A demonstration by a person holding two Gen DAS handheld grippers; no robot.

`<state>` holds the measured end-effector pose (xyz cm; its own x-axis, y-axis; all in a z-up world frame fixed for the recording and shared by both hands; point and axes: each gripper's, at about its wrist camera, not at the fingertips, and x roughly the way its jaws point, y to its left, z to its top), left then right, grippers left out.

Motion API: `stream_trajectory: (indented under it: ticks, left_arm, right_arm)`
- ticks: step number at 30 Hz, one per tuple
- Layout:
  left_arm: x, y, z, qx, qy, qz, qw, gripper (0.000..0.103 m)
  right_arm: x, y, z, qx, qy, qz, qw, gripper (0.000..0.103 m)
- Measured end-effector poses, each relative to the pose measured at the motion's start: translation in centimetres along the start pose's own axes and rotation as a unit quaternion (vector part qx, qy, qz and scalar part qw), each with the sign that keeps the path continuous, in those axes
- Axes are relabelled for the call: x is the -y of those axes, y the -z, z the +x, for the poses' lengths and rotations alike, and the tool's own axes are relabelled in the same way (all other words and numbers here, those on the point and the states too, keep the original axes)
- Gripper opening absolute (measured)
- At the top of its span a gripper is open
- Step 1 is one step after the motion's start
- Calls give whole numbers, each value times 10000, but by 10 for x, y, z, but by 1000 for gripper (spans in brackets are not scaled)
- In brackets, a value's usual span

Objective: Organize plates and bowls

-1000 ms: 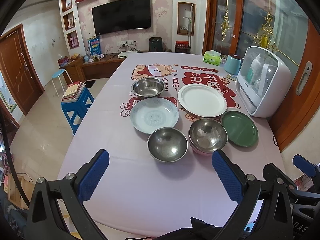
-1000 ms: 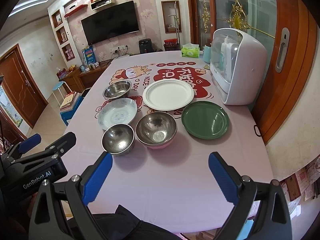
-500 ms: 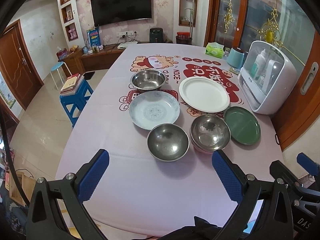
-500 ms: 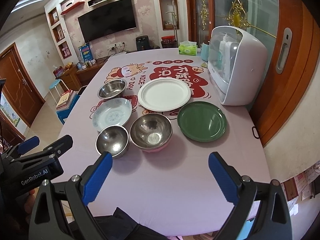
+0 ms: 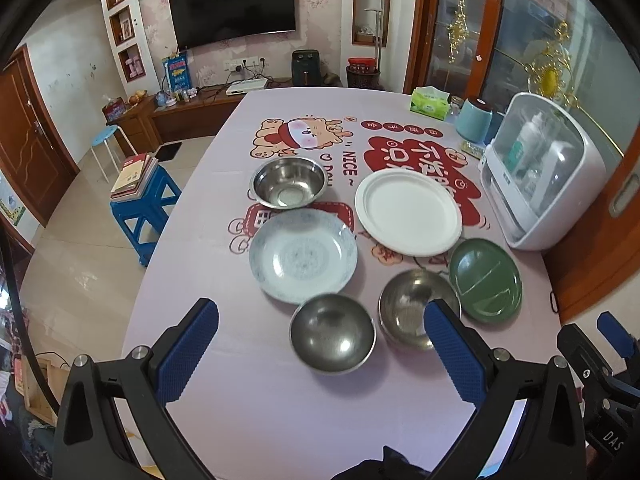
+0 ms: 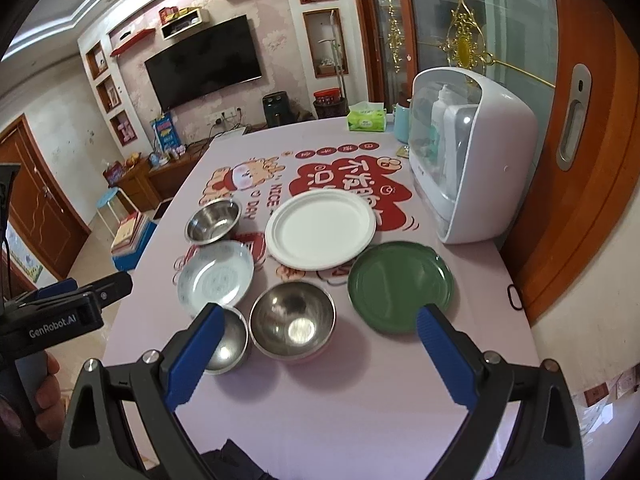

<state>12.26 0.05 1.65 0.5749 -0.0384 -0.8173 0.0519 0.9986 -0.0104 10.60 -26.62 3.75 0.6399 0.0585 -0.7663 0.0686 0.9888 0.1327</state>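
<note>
Six dishes cluster mid-frame on the pink worktop (image 5: 248,400): small steel bowl (image 5: 333,333) nearest, larger steel bowl (image 5: 408,312) beside it, green plate (image 5: 486,286) to its right; patterned plate (image 5: 303,255), white plate (image 5: 408,212) and far steel bowl (image 5: 288,186) behind. Left hand-held gripper (image 5: 322,354) wide open, empty, low in frame; right hand-held gripper (image 6: 318,354) likewise spread, holding nothing; white cabinet (image 6: 472,160) at right edge.
</note>
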Motion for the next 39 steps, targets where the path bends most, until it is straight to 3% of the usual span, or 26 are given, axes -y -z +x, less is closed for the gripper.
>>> stream_trajectory:
  ticks: [13,20,28,39]
  left_arm:
    - [2,-77,65,-417,493,-265,9976,102]
    - [9,-113,111,-592,383,-314,9970,102]
    - [16,-131,165,-850,520,-371,9943,102]
    - [32,-129,247,-1079,917,-308,9894,102]
  right_arm:
    - [29,-68,55,106,93,154,9998,97]
    - [49,-96,93,82,111,296,9995,97]
    - [63,-109,143,-149,180,302,9993,97]
    - [72,-98,216,-312,-122,250,9991,97]
